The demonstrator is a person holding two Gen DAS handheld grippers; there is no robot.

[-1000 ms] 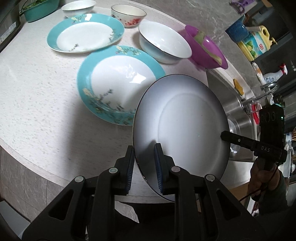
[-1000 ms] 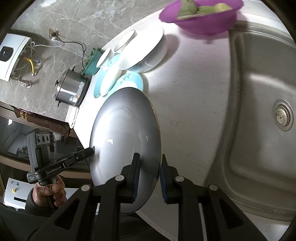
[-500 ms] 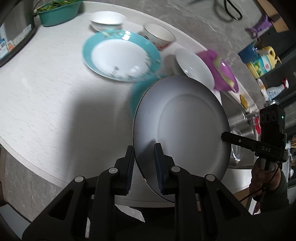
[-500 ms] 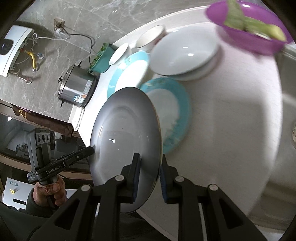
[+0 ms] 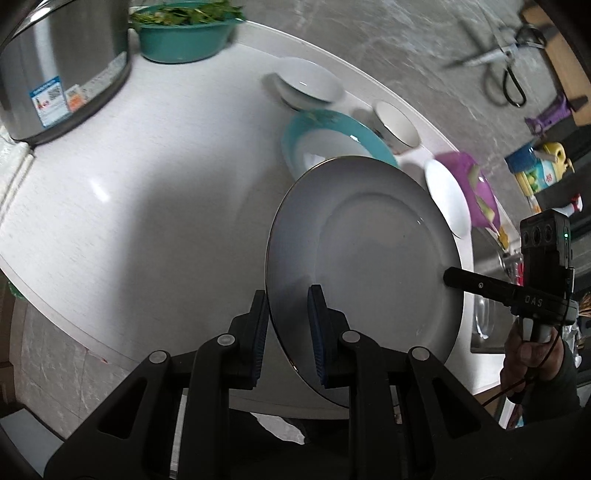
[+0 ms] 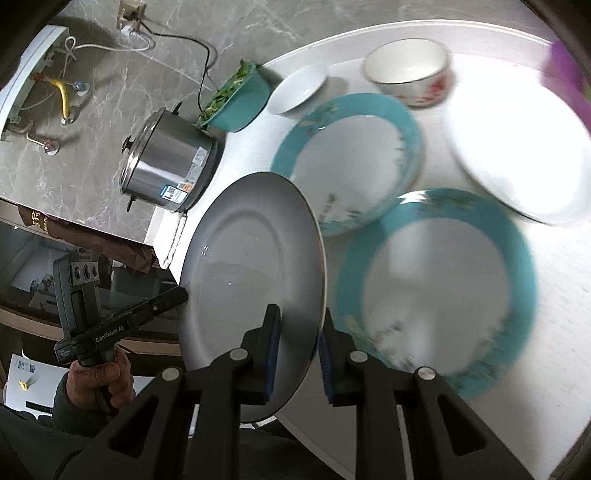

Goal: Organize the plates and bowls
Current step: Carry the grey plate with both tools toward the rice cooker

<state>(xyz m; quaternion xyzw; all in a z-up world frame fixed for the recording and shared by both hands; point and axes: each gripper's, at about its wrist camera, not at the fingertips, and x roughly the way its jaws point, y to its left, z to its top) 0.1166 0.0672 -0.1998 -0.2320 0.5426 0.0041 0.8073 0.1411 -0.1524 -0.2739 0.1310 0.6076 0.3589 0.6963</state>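
A large white plate [image 5: 369,258] with a thin dark rim hangs tilted above the counter, held from both sides. My left gripper [image 5: 286,295] is shut on its near rim, blue pads on either face. At the opposite rim my right gripper [image 6: 299,314] is shut on the same white plate [image 6: 251,266]. Each view shows the other gripper's tip at the far rim, with a hand on its handle. On the counter lie two teal-rimmed plates [image 6: 288,155] [image 6: 524,266], a big white bowl [image 6: 517,155], a floral bowl [image 6: 406,70] and a small white bowl [image 6: 299,88].
A steel pot [image 5: 62,62] stands at the counter's left end, beside a teal basin of greens [image 5: 181,33]. A purple bowl [image 5: 476,192] with scraps sits near the sink side. Bare white counter [image 5: 147,206] stretches below the pot. The counter's curved front edge runs close under the plate.
Both grippers have carried the white plate leftward along the counter, away from the sink. The steel pot and bare counter have come into view; the teal plates now lie to the right.
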